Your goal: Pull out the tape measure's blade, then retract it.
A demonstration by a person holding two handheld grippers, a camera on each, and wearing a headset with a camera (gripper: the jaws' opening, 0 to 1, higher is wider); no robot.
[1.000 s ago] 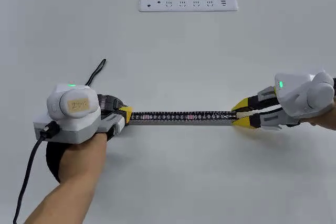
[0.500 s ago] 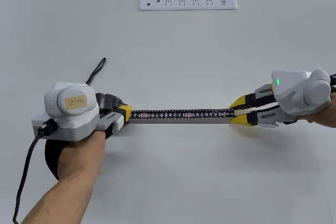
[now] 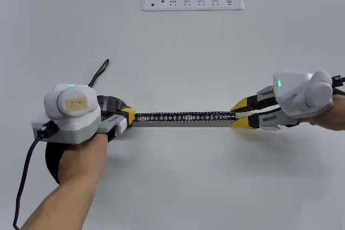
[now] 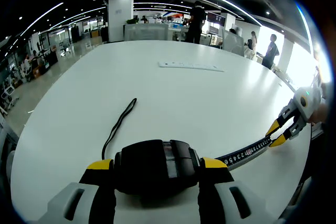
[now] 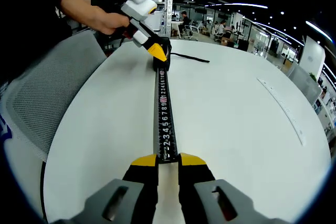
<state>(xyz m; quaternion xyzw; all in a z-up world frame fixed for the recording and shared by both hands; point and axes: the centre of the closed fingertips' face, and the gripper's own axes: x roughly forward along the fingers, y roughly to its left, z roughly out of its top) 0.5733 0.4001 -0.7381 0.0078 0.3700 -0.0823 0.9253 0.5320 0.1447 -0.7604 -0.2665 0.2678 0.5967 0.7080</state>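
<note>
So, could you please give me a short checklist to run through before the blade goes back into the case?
1. Left gripper shut on the tape measure case: ok.
2. Right gripper shut on the tip of the blade: ok.
3. Blade straight between the two, no kink: ok.
4. Wrist strap lying away from the blade: ok.
5. Whether the blade is locked: cannot tell.
</note>
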